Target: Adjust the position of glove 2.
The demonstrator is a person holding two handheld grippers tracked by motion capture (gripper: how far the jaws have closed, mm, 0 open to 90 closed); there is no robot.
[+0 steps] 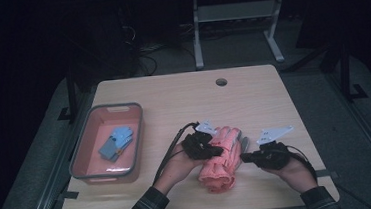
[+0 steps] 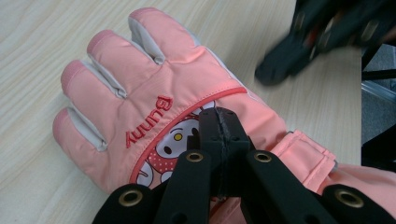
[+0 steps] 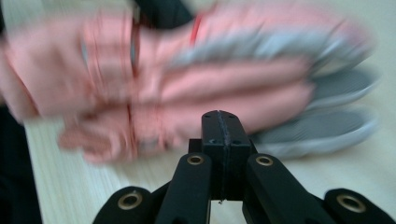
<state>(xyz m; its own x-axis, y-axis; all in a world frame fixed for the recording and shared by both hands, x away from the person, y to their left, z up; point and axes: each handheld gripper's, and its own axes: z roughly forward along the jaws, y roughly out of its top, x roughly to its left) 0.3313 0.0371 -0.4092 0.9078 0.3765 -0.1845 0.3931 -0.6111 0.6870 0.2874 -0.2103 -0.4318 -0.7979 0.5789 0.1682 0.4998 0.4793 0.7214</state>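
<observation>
Pink gloves lie stacked near the table's front edge, right of centre. Left gripper sits over the top glove, jaws closed w/ nothing between; right gripper just beside the stack, jaws closed, empty. Pink bin by left edge holds blue gloves. Cable hole near far edge.

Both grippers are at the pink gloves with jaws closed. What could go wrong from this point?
1. The left gripper has its jaws shut above the top pink glove with no fabric between them, so a lift now would likely leave it on the table.
2. The gloves lie stacked; nudging one with the shut right gripper could slide the pair apart.
3. The bin with blue gloves sits well to the left, so a weak pinch may drop a glove on the way.
</observation>
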